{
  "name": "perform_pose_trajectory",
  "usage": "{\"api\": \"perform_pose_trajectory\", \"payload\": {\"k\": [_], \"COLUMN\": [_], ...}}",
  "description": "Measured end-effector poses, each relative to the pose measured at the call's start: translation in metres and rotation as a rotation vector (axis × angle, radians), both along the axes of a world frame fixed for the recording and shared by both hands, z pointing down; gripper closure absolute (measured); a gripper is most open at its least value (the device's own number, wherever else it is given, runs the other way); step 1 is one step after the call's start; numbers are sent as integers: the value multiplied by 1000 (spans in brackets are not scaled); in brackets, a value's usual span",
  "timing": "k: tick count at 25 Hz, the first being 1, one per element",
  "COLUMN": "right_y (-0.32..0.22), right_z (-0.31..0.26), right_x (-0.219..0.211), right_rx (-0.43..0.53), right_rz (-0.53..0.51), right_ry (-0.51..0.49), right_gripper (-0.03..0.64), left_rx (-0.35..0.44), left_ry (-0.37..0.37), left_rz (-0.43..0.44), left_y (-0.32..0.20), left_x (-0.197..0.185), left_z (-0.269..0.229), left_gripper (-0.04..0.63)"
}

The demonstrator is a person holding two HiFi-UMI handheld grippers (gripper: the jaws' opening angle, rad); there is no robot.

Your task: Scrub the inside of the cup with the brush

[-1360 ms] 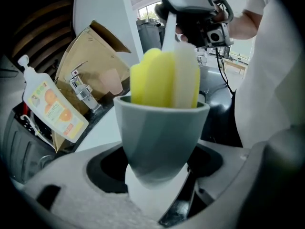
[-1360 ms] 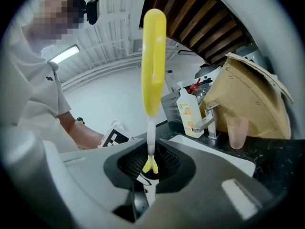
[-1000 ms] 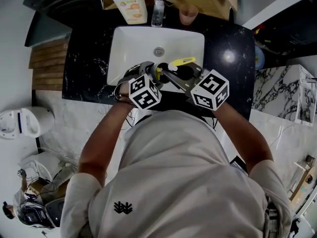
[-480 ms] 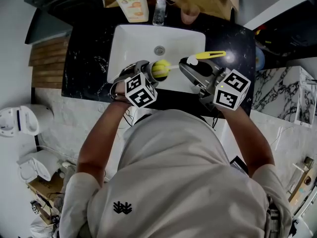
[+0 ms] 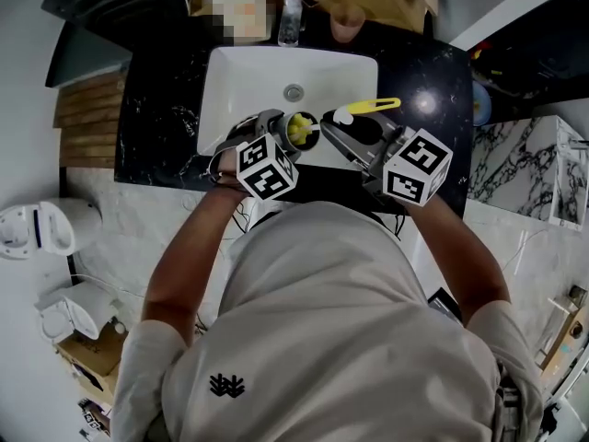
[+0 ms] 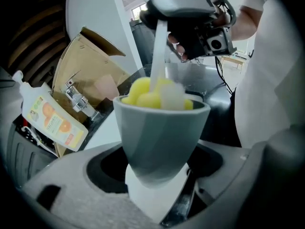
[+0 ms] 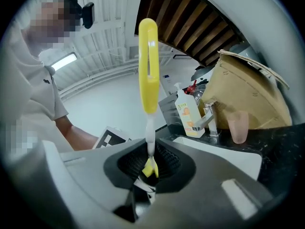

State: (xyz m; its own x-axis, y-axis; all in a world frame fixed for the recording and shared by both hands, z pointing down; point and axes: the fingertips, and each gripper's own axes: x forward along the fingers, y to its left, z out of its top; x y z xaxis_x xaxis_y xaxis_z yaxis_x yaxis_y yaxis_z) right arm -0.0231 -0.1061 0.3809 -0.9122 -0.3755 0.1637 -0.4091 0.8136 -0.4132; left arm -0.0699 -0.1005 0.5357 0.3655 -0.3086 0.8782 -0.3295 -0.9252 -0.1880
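Left gripper: fingers closed on the grey cup, which stands between them mouth up, over the near part of the sink. Right gripper: fingers pinched narrow on the brush shaft, with the yellow handle sticking out beyond them. The brush's yellow head sits inside the cup, above the left fingers.

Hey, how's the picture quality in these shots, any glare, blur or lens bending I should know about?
Head view: sharp, with one bright glare spot on the black counter right of the sink. Left gripper view: strong fisheye, dark corners, the cup close and slightly soft. Right gripper view: same bending, the yellow brush crisp against a pale background.
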Motion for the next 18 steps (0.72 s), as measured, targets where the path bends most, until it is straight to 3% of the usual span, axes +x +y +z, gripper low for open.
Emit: {"api": "perform_pose_trajectory", "payload": {"k": [7,18], "right_y": [4,13], "right_z": [27,41], "right_x": [-15,10], "right_rx": [-13,-49], "right_rz": [-30,-21], "right_ry": [79,135], "right_gripper": [566,566], "left_rx": [9,31], "left_ry": [20,17], "left_rz": [-20,-59], "left_y": [-3,-10], "left_x": [5,-11], "left_z": [-6,-6], "left_gripper": [234,234]}}
